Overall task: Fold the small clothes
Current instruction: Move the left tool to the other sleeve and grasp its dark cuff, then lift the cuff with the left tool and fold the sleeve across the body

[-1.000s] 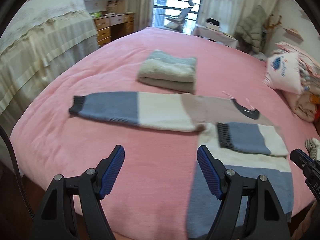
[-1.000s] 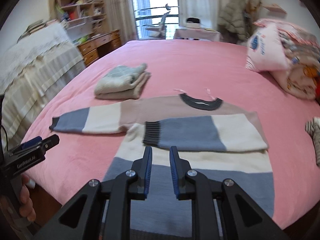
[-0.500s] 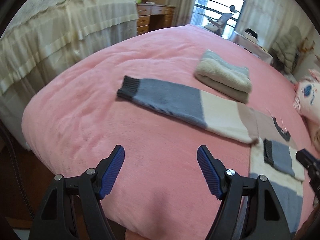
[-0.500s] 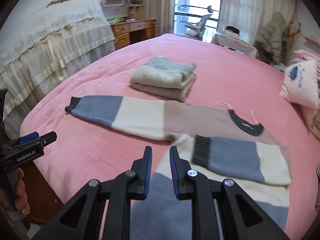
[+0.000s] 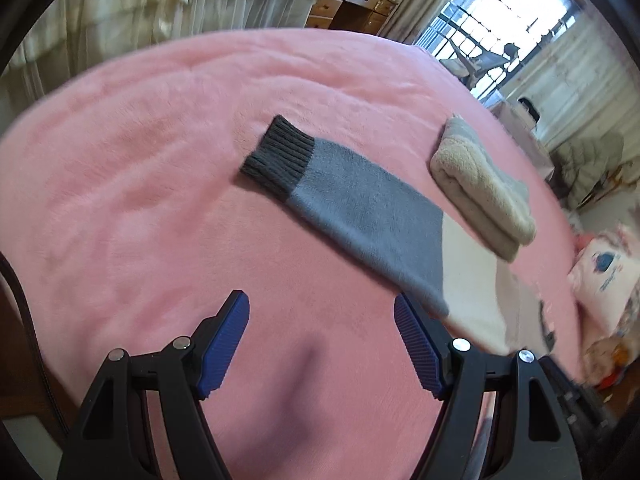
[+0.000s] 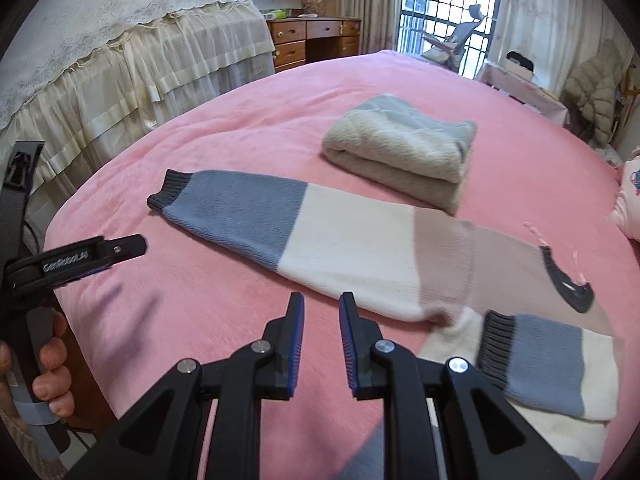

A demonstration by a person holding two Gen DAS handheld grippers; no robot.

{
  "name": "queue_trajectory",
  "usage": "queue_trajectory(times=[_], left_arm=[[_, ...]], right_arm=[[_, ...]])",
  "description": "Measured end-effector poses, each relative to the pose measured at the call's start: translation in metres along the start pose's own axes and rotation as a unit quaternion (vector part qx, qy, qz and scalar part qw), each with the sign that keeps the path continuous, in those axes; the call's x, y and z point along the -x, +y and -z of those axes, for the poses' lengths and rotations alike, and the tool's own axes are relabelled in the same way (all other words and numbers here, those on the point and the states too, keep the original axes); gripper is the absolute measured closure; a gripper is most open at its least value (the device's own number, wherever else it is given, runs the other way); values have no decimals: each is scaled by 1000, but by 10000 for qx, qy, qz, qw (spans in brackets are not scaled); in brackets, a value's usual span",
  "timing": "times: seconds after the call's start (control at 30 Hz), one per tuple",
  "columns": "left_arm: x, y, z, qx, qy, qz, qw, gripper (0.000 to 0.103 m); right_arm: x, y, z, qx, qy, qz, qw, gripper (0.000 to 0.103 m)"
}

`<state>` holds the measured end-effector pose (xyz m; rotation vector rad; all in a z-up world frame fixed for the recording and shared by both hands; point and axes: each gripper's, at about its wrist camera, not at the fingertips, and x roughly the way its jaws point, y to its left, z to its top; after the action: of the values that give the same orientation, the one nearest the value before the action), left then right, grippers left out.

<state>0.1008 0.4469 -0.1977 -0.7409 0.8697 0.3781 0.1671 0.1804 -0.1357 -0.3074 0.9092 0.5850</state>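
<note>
— Left wrist view first: what is the left claw (image 5: 320, 340) doing?

— It hangs over the pink bed (image 5: 140, 184) with its jaws spread wide and nothing between them. One blue pad (image 5: 226, 344) and its partner both have only the blanket under them.

— And where is the striped sweater (image 6: 360, 248)?

— It lies flat on the bed. One sleeve (image 5: 344, 204) is stretched out straight, its dark cuff (image 5: 278, 156) pointing away from the sweater body. The right finger of the left claw is just beside the lower edge of this sleeve, not touching it as far as I can tell.

— The other sleeve?

— In the right wrist view the folded sleeve (image 6: 548, 360) lies across the sweater body, below the dark collar.

— The right claw (image 6: 321, 344)?

— Its jaws are nearly together, with only a narrow gap, gripping nothing. It is just beside the armpit of the stretched sleeve.

— Anything else near the sweater?

— A folded grey garment (image 6: 400, 148) lies beyond the stretched sleeve, apart from it.
</note>
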Motion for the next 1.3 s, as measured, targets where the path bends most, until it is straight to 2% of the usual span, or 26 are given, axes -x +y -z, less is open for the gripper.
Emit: queue_trajectory(times=[0.2,0.4,0.63,0.67,0.7,0.73,0.77,0.83,0.93,1.03,1.3], left_arm=[[-46,14,-22,638,207,442,9968,37],[-73,11,-36,757,202,390,9962,37],[-94,8,-48,876,71,535,9947,39],[-96,7,-49,881,47,536,9947,52],[-97,6,-49,846,34,449,9954,60],[-100,4,-50,782,32,331,9964,76],[-102,3,-51,737,51,296,9968,82],[-102,2,-51,781,28,438,9960,90],[-96,-2,-51,685,-45,436,9967,94],[-81,-16,-50,423,-157,337,9984,95],[-25,-82,-45,-358,-448,693,9959,95]], right_arm=[[-35,2,-6,-56,211,-77,9997,85],[-60,-11,-6,-183,348,5,9992,81],[-77,-33,-1,-664,479,-83,9966,79],[-78,-35,0,-699,494,-93,9963,79],[-78,-36,1,-729,500,-100,9960,79],[-79,-37,2,-753,504,-109,9958,79],[-79,-38,3,-772,506,-116,9957,79],[-78,-39,4,-788,503,-127,9955,79],[-78,-41,5,-829,508,-131,9952,79],[-78,-43,4,-864,497,-125,9949,79],[-61,-53,-1,-1013,336,-167,9941,79]])
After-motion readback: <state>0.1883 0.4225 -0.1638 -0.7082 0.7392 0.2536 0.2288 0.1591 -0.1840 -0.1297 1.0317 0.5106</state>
